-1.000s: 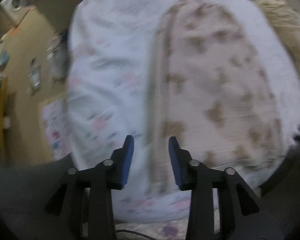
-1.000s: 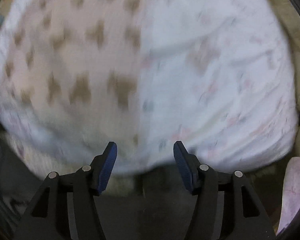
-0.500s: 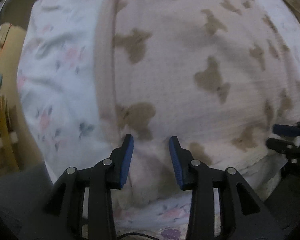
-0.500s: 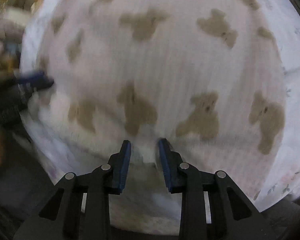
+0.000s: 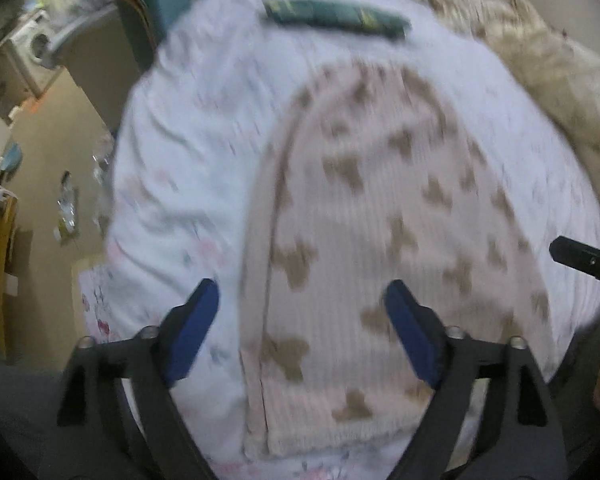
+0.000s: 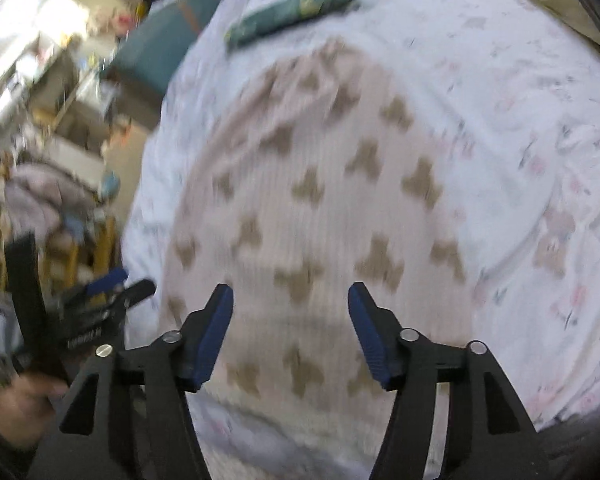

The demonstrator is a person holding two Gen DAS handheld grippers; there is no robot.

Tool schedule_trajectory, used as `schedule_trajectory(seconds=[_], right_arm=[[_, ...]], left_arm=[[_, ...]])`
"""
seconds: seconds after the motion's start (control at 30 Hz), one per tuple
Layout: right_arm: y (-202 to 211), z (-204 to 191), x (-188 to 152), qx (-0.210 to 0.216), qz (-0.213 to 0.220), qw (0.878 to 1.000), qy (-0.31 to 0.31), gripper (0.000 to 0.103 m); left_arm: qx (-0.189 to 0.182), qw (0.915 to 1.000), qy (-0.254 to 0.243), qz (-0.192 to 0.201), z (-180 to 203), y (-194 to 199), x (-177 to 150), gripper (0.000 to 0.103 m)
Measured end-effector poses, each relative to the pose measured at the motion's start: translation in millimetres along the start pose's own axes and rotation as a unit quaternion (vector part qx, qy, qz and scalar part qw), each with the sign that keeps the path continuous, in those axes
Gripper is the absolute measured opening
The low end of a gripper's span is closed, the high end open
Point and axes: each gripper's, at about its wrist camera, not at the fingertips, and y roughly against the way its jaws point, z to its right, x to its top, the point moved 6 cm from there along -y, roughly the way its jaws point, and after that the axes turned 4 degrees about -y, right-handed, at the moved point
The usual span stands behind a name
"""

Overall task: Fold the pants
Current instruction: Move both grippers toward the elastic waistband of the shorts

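Pants (image 5: 380, 240) flat on the bed (image 5: 188, 152), long axis running away from both tools, near hem edge just below the fingertips. Left tool (image 5: 302, 308) opening wide, nothing between the pads; right tool (image 6: 290, 304) likewise opening, empty, hovering over the cloth (both views blurred). Neither hand clearly nearer: left over the left edge, right nearer the middle.

L gripper (image 5: 300, 308), R gripper (image 6: 291, 312) — jaws opening, empty.
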Motion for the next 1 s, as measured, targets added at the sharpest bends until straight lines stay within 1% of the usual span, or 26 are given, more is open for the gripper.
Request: schedule_trajectory(seconds=[0.07,0.13,0.2,0.23,0.3,0.47,0.57,0.67,0.73,0.83,0.87,0.9,0.93,0.97,1.0], right_arm=[[-2,5,16,0.006,0.022,1.0,-0.007,0.075],[4,10,32,0.004,0.043,0.999,-0.01,0.076],[4,12,47,0.0,0.059,0.998,-0.013,0.079],[13,16,51,0.0,0.067,0.998,-0.016,0.08],[11,19,64,-0.002,0.08,0.997,-0.018,0.084],[7,20,95,-0.005,0.1,0.995,-0.006,0.086],[0,24,120,-0.009,0.096,0.995,-0.001,0.087],[-9,31,154,-0.015,0.097,0.995,0.005,0.087],[-20,38,176,-0.018,0.088,0.996,0.013,0.087],[-45,51,207,-0.023,0.066,0.997,0.01,0.087],[-54,55,215,-0.031,0.059,0.998,0.011,0.086],[-64,61,223,-0.058,0.053,0.997,0.015,0.084],[-75,68,232,-0.09,0.05,0.995,0.015,0.084],[-84,71,238,-0.086,0.045,0.995,0.01,0.085],[-95,73,243,-0.071,0.034,0.997,0.0,0.084]], left_arm=[[0.0,0.9997,0.015,0.017,-12,3,14,0.089],[-0.003,0.9992,0.03,0.026,-16,-1,31,0.089],[-0.001,0.9992,0.03,0.028,-20,-6,46,0.089],[0.001,0.9991,0.029,0.03,-21,-6,51,0.089],[0.005,0.999,0.027,0.035,-25,-10,68,0.089],[0.003,0.999,0.017,0.042,-21,-22,107,0.089],[-0.004,0.9991,-0.005,0.042,-12,-38,134,0.089],[-0.019,0.9987,-0.027,0.039,-5,-64,161,0.089],[-0.019,0.9989,-0.035,0.026,-6,-90,181,0.089],[-0.021,0.9989,-0.041,0.01,-8,-120,200,0.089],[-0.033,0.9986,-0.04,0.006,-8,-133,209,0.089],[-0.041,0.9983,-0.041,0.003,-7,-142,214,0.089],[-0.05,0.9979,-0.041,-0.002,-6,-152,219,0.089],[-0.071,0.9968,-0.036,-0.014,-2,-166,225,0.089],[-0.087,0.9952,-0.035,-0.03,3,-178,227,0.089]])
